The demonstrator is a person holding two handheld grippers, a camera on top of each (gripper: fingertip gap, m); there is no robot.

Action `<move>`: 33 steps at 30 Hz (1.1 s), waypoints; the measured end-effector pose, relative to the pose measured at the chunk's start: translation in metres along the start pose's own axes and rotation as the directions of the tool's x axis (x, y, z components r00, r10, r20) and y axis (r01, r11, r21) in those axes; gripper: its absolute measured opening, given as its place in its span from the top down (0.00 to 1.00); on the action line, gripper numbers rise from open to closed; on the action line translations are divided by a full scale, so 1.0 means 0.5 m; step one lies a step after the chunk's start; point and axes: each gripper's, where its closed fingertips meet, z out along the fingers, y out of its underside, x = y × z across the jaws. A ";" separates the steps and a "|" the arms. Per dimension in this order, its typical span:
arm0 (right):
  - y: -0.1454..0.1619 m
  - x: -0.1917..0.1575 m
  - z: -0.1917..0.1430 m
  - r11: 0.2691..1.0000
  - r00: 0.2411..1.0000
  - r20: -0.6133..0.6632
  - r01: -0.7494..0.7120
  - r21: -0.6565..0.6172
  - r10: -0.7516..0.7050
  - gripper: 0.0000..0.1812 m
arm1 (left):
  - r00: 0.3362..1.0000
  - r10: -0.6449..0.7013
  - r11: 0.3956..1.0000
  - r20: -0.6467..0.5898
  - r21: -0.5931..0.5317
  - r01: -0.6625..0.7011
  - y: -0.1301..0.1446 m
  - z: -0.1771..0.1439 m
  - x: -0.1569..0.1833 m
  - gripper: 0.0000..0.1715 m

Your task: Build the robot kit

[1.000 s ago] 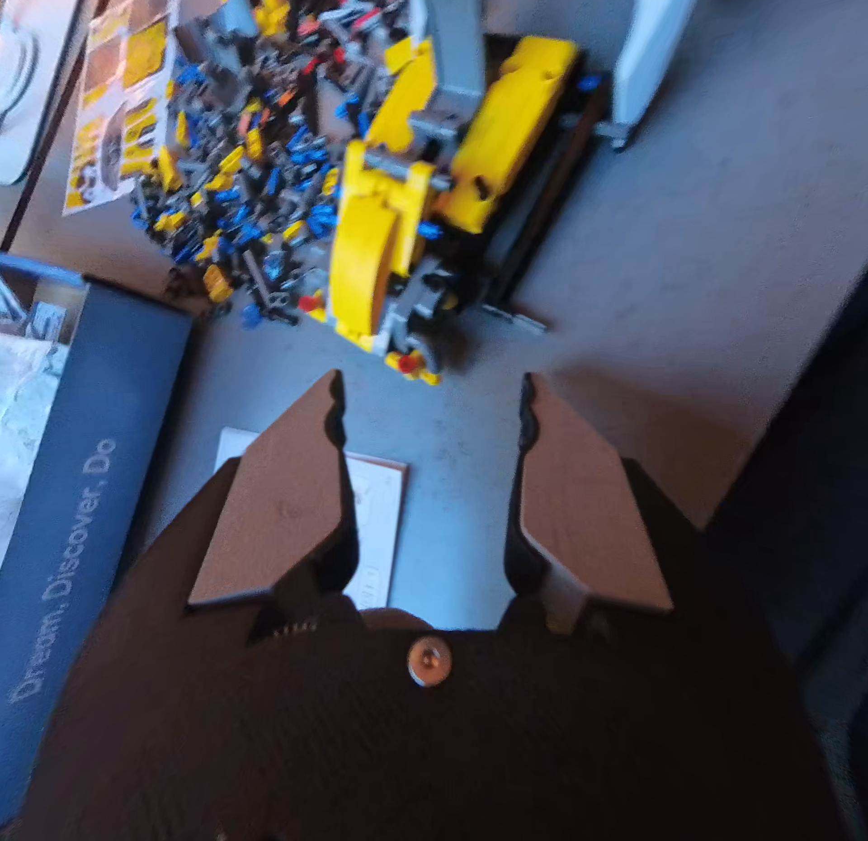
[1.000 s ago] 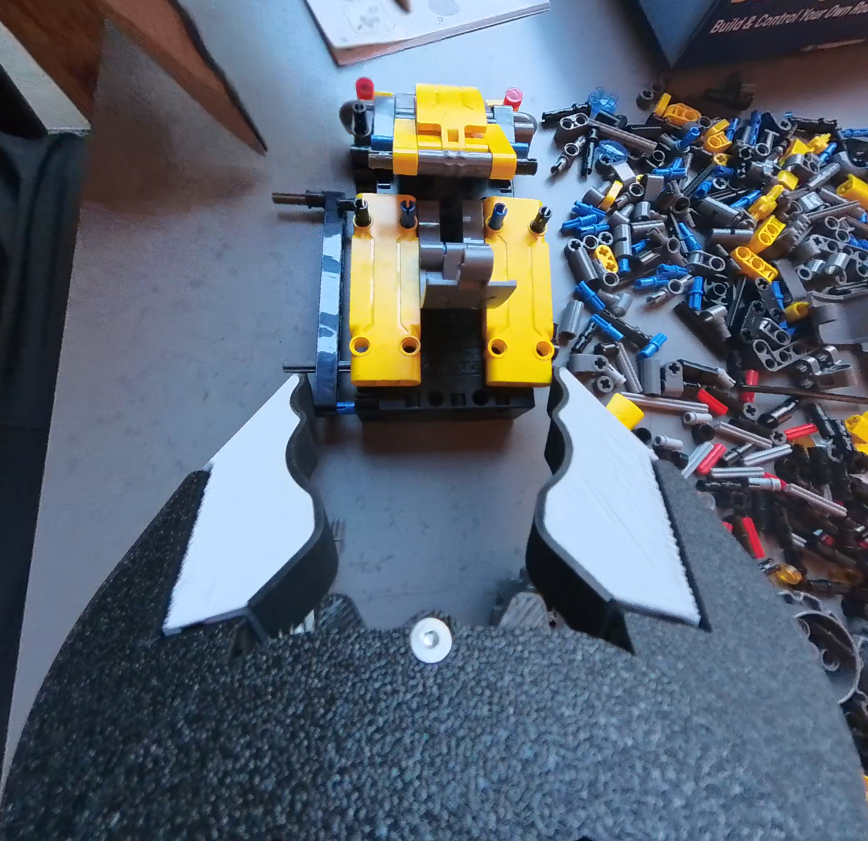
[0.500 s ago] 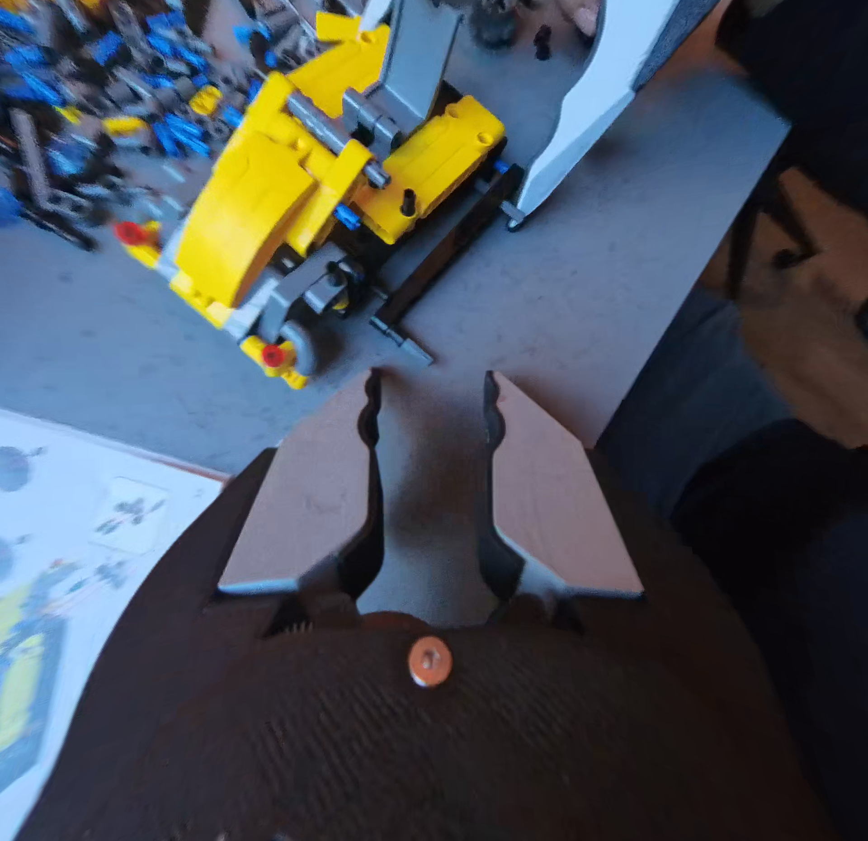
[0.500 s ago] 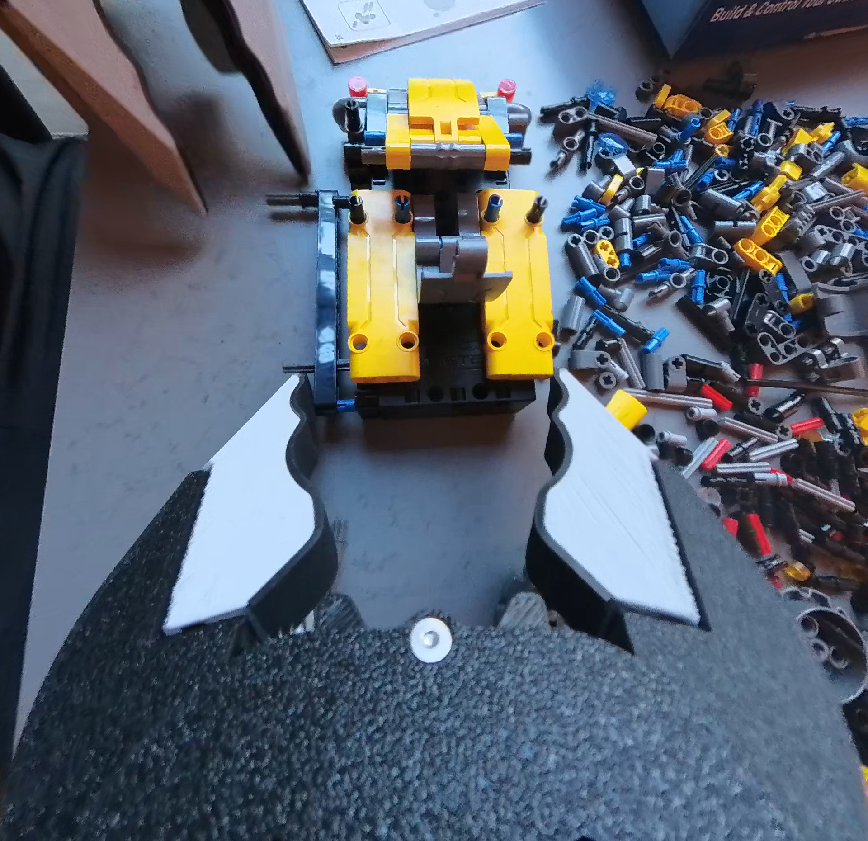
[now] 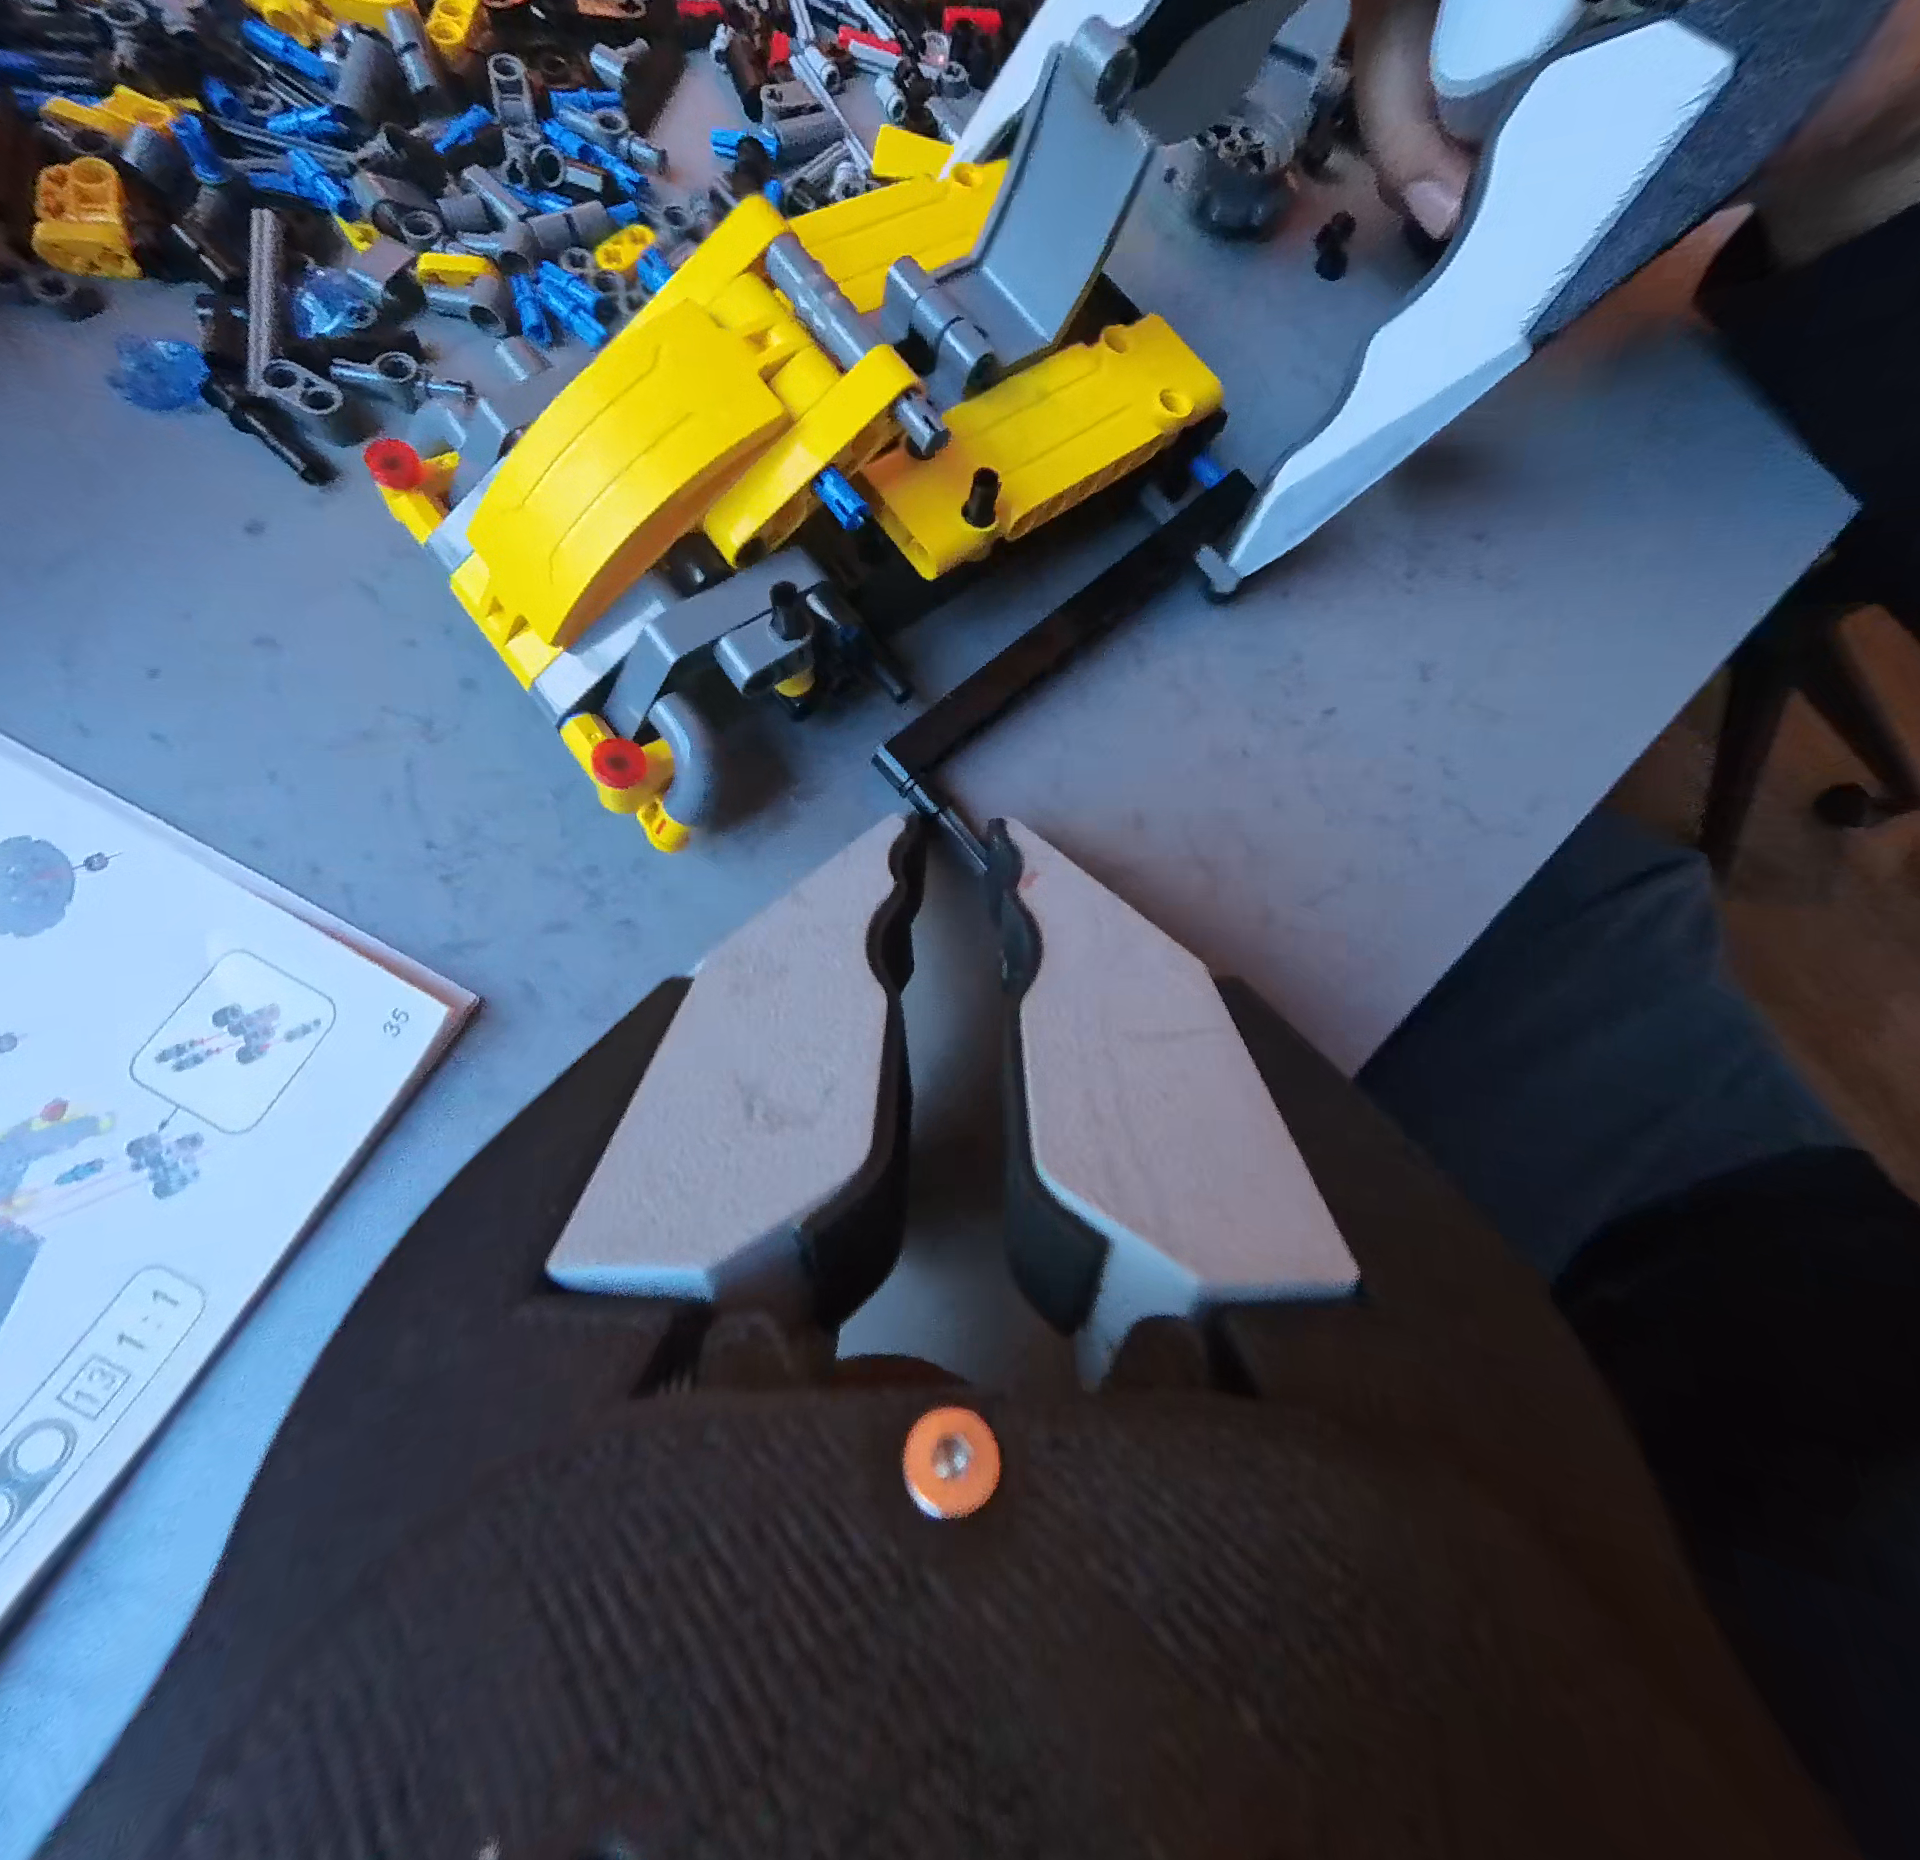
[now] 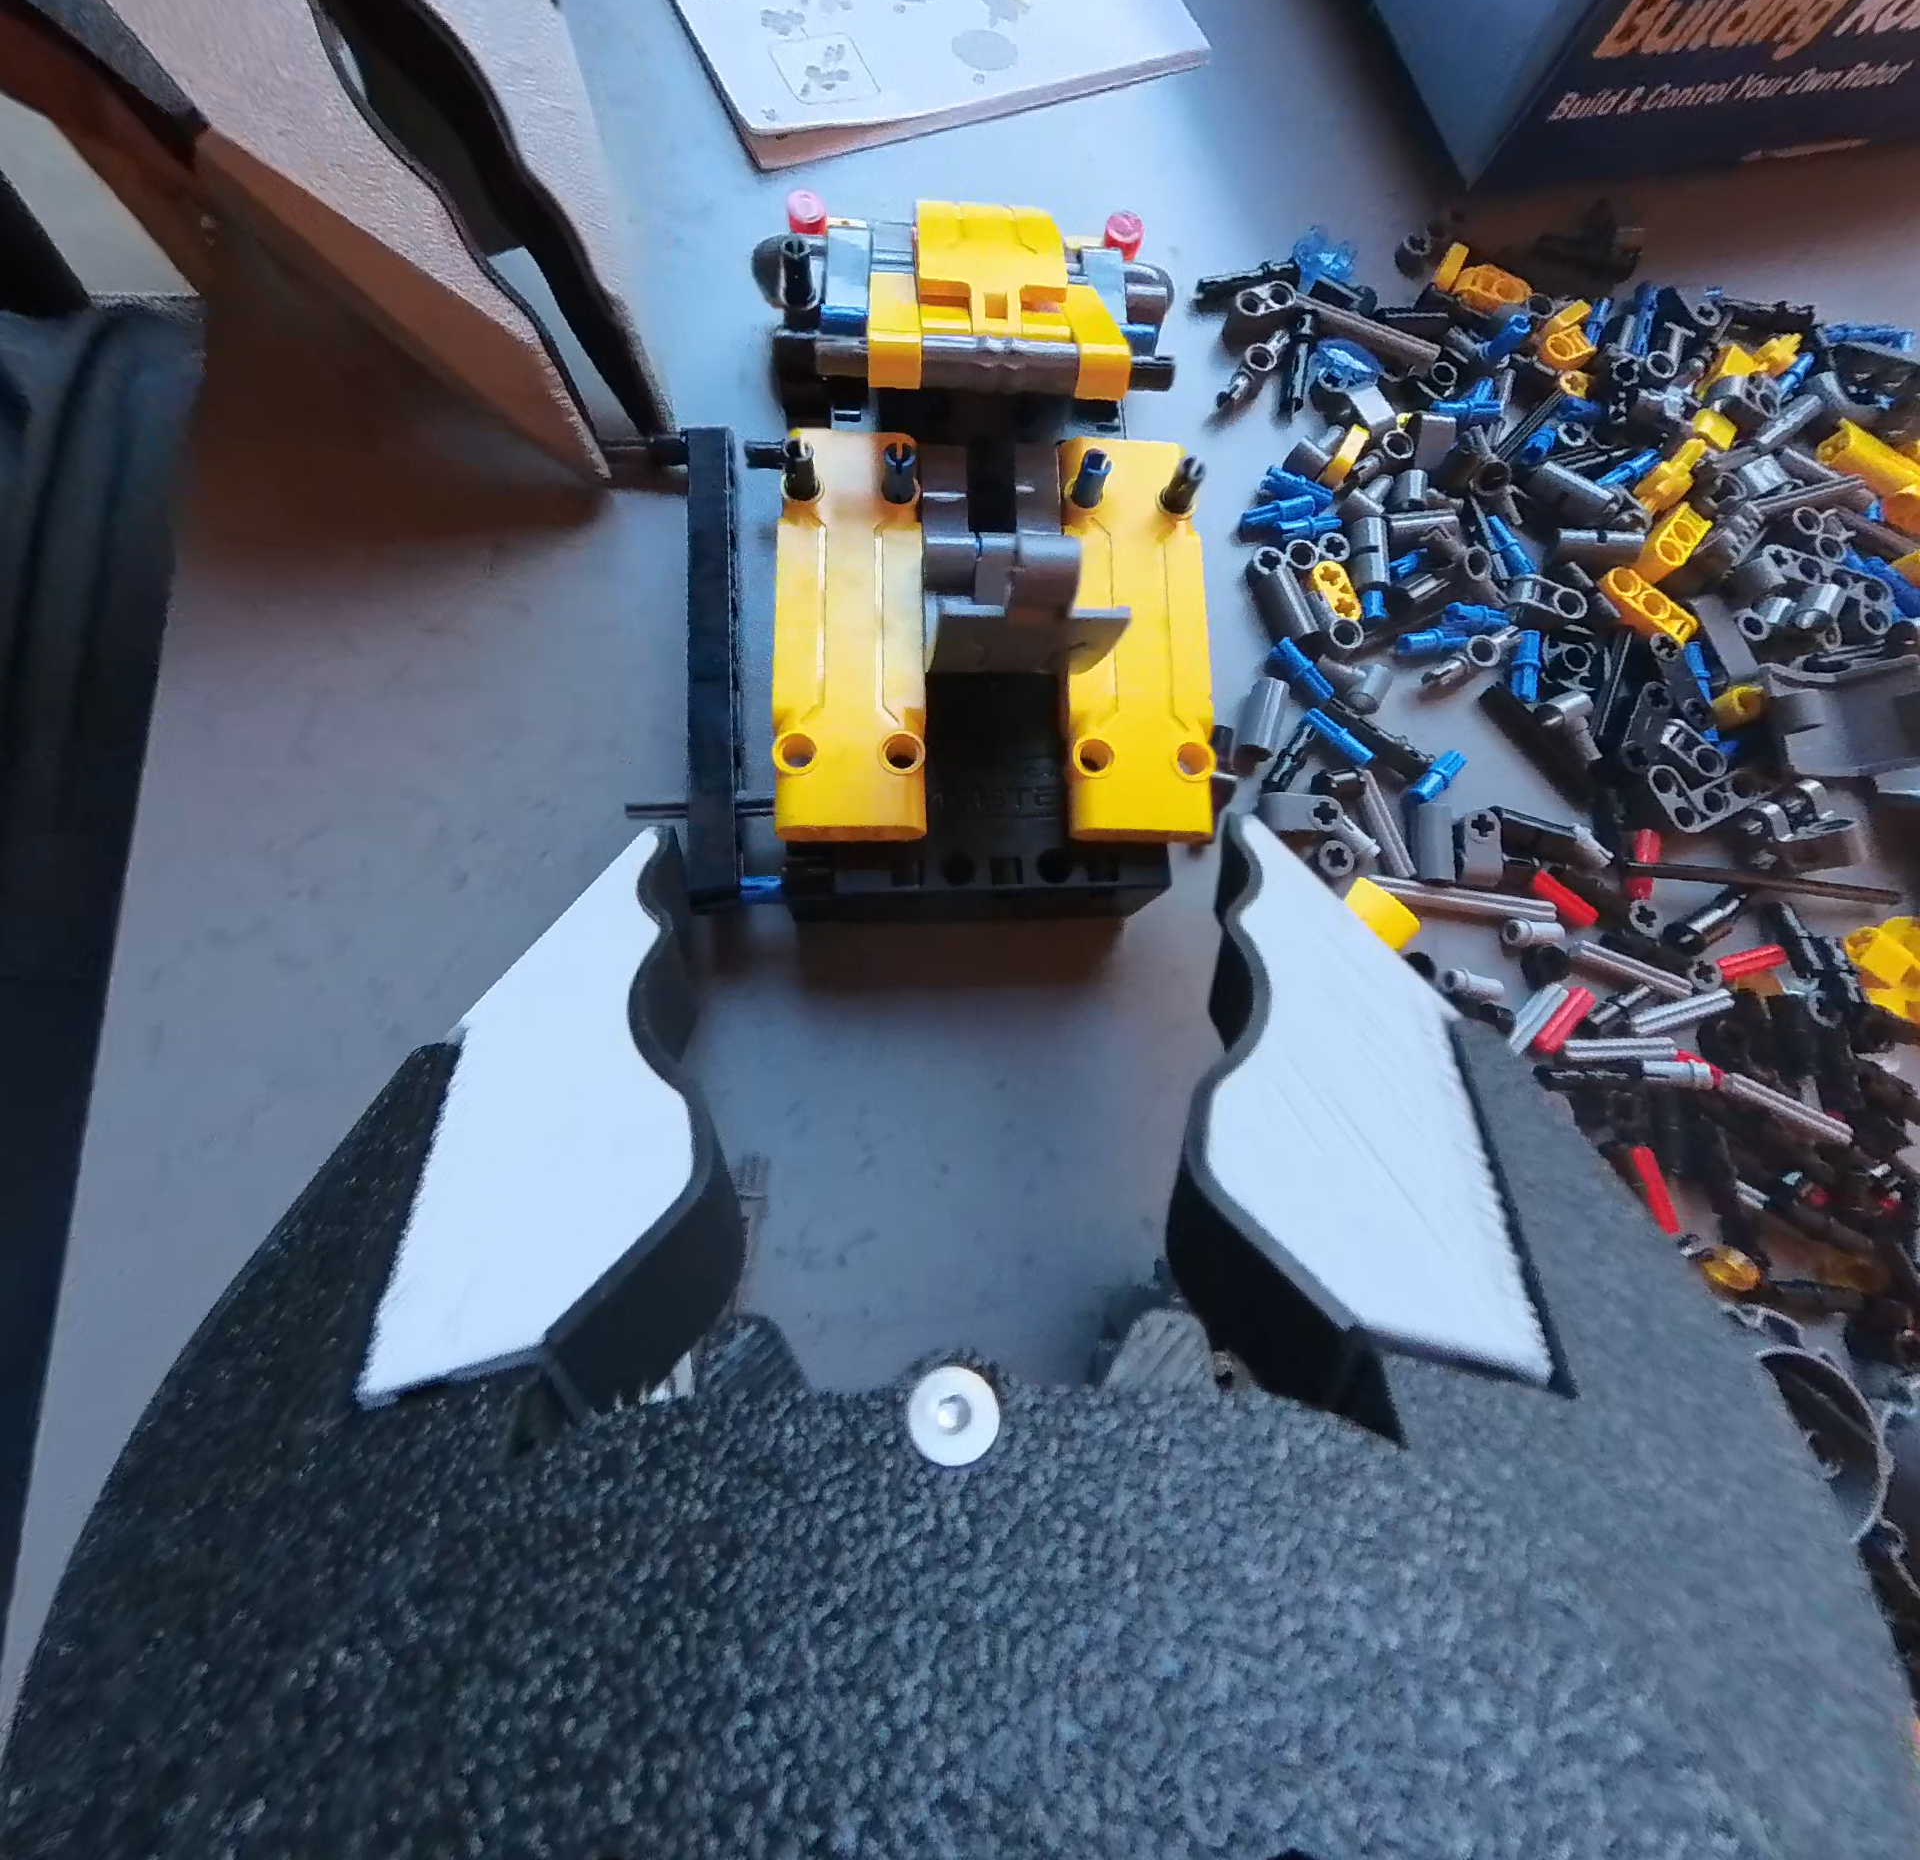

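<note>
Reaching toward the yellow brick vehicle (image 5: 831,460), the left gripper (image 5: 954,839) in the left wrist view has its brown fingers (image 5: 790,1062) drawn close, a narrow gap left, around the thin black axle pin (image 5: 940,813) jutting from the black side beam (image 5: 1070,615); whether they pinch it I cannot tell. An instruction booklet (image 5: 156,1135) lies left on the grey table (image 5: 260,615). In the right wrist view, the right gripper (image 6: 951,854) has its white fingers (image 6: 551,1135) wide apart at the vehicle's rear end, the left tip beside the beam, loose bricks (image 6: 1558,615) scattered right, a dark box (image 6: 1662,65) beyond.
</note>
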 end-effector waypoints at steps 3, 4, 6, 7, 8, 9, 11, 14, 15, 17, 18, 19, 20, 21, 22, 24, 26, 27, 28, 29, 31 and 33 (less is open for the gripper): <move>-0.006 0.004 -0.005 1.000 1.000 -0.023 0.001 0.018 0.000 0.41 | 1.000 0.012 1.000 0.025 0.026 -0.013 -0.003 -0.005 -0.004 0.96; -0.012 0.004 -0.009 0.999 1.000 -0.031 -0.003 0.037 0.004 0.42 | 1.000 0.011 0.999 0.025 0.035 -0.012 -0.007 -0.007 -0.007 0.96; -0.027 0.006 -0.020 0.997 0.999 -0.038 -0.025 0.078 0.028 0.40 | 1.000 0.013 0.999 0.021 0.043 -0.013 -0.014 -0.009 -0.010 0.96; -0.037 0.008 -0.026 0.994 0.998 -0.043 -0.043 0.100 0.047 0.40 | 1.000 0.013 0.999 0.019 0.046 -0.013 -0.016 -0.010 -0.012 0.96; -0.048 0.005 -0.031 0.990 0.997 -0.039 -0.066 0.122 0.071 0.39 | 1.000 0.013 0.999 0.016 0.048 -0.014 -0.016 -0.011 -0.013 0.96; -0.060 -0.001 -0.031 0.987 0.996 -0.027 -0.085 0.137 0.090 0.38 | 1.000 0.011 0.999 0.013 0.050 -0.012 -0.016 -0.011 -0.015 0.96; -0.075 -0.009 -0.019 0.987 0.994 -0.047 -0.094 0.128 0.101 0.38 | 1.000 0.007 0.998 0.007 0.058 -0.008 -0.016 -0.013 -0.017 0.96; -0.080 -0.010 0.013 0.995 0.990 -0.115 -0.078 0.056 0.084 0.36 | 1.000 0.019 0.998 0.000 0.057 -0.019 -0.016 -0.012 -0.017 0.96; -0.081 -0.007 0.022 0.996 0.987 -0.139 -0.079 0.035 0.083 0.36 | 1.000 0.027 0.998 0.001 0.056 -0.027 -0.016 -0.012 -0.017 0.96; -0.077 -0.003 0.037 0.997 0.983 -0.169 -0.077 -0.012 0.073 0.36 | 0.999 0.039 0.998 0.001 0.056 -0.039 -0.016 -0.012 -0.017 0.96; -0.073 -0.003 0.044 0.996 0.983 -0.173 -0.073 -0.043 0.064 0.36 | 0.999 0.045 0.997 0.000 0.057 -0.044 -0.015 -0.013 -0.016 0.96; -0.071 -0.005 0.050 0.995 0.985 -0.167 -0.067 -0.068 0.055 0.36 | 0.999 0.048 0.997 -0.001 0.059 -0.048 -0.016 -0.013 -0.015 0.96; -0.072 -0.004 0.055 0.994 0.985 -0.166 -0.067 -0.082 0.052 0.36 | 0.999 0.049 0.997 -0.004 0.061 -0.048 -0.016 -0.014 -0.015 0.96; -0.077 -0.004 0.058 0.994 0.986 -0.161 -0.065 -0.088 0.051 0.36 | 0.999 0.047 0.997 -0.008 0.061 -0.046 -0.016 -0.014 -0.015 0.96; -0.083 -0.006 0.061 0.994 0.987 -0.150 -0.065 -0.092 0.051 0.36 | 0.999 0.044 0.997 -0.013 0.063 -0.043 -0.016 -0.014 -0.015 0.96; -0.091 -0.002 0.063 0.992 0.988 -0.147 -0.065 -0.111 0.048 0.39 | 0.999 0.041 0.997 -0.018 0.068 -0.040 -0.017 -0.014 -0.015 0.96; -0.085 0.004 0.069 0.985 0.989 -0.140 -0.067 -0.160 0.045 0.41 | 0.999 0.040 0.997 -0.021 0.070 -0.038 -0.017 -0.014 -0.015 0.96; -0.081 0.006 0.072 0.981 0.990 -0.134 -0.071 -0.178 0.047 0.40 | 0.999 0.039 0.997 -0.022 0.070 -0.037 -0.017 -0.013 -0.015 0.96; -0.079 0.001 0.076 0.980 0.992 -0.112 -0.077 -0.185 0.057 0.42 | 0.999 0.038 0.997 -0.022 0.067 -0.036 -0.016 -0.013 -0.015 0.96; -0.079 -0.001 0.079 0.980 0.993 -0.098 -0.079 -0.184 0.062 0.43 | 0.999 0.037 0.997 -0.022 0.067 -0.036 -0.016 -0.013 -0.015 0.96; -0.079 0.000 0.079 0.978 0.993 -0.098 -0.082 -0.190 0.064 0.43 | 0.999 0.038 0.997 -0.018 0.069 -0.037 -0.016 -0.013 -0.015 0.96; -0.078 0.001 0.079 0.976 0.993 -0.096 -0.082 -0.204 0.064 0.44 | 0.999 0.033 0.997 -0.021 0.074 -0.031 -0.018 -0.013 -0.016 0.96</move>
